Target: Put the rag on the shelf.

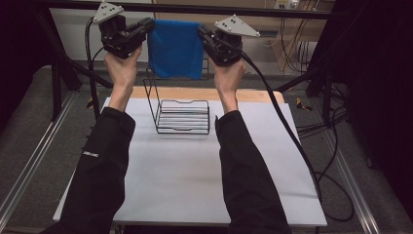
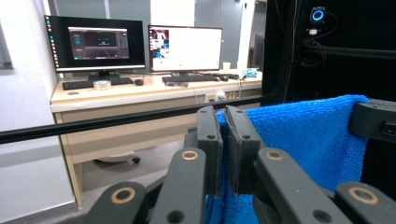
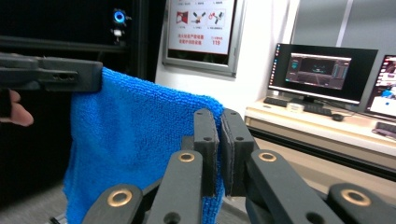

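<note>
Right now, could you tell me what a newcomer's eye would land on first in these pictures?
First, the bright blue towel, stretched and hanging in the air at the far end of the table, pinched at its top corners by the left gripper and the right gripper. Below it, a black wire rack stands on the white table, between the person's dark-sleeved forearms.

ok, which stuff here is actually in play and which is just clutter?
In play:
- blue towel, held up by its top corners
- left gripper, shut on it
- right gripper, shut on it
- wire rack below it, likely

Clutter:
- monitors
- keyboard
- tape roll
- wall poster
</note>
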### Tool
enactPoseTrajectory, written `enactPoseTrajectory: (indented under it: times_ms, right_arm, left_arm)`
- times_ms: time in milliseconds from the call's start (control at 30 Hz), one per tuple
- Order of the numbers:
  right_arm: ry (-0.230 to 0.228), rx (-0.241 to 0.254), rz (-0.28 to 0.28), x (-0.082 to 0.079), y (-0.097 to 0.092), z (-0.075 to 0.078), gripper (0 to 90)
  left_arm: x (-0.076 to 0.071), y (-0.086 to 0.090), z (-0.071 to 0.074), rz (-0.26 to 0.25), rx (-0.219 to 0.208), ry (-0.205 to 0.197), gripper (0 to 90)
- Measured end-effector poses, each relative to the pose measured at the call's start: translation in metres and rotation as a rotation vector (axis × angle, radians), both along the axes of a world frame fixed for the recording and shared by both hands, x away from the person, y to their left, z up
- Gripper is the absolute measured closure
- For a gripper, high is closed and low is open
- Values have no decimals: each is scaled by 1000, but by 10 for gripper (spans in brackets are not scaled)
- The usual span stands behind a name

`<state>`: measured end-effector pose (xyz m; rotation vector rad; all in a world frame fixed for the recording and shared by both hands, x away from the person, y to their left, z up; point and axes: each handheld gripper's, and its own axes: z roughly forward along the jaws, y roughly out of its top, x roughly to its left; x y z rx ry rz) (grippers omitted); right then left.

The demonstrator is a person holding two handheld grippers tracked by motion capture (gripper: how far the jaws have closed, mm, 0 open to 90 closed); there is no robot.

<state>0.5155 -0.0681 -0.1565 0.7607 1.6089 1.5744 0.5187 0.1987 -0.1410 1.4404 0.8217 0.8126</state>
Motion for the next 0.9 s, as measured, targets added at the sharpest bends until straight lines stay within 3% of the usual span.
enactPoseTrajectory:
  times_ms: [433,733,900]
  right_arm:
    - [31,-39,3,6,2,-12,864]
    - [79,-21,17,4,-2,-34,864]
    - [94,-36,13,5,-2,-41,864]
  left_arm:
    - [6,5,-23,-22,-6,44,848]
    - [3,3,-41,-33,27,70,847]
    - [4,2,-47,-33,44,92,847]
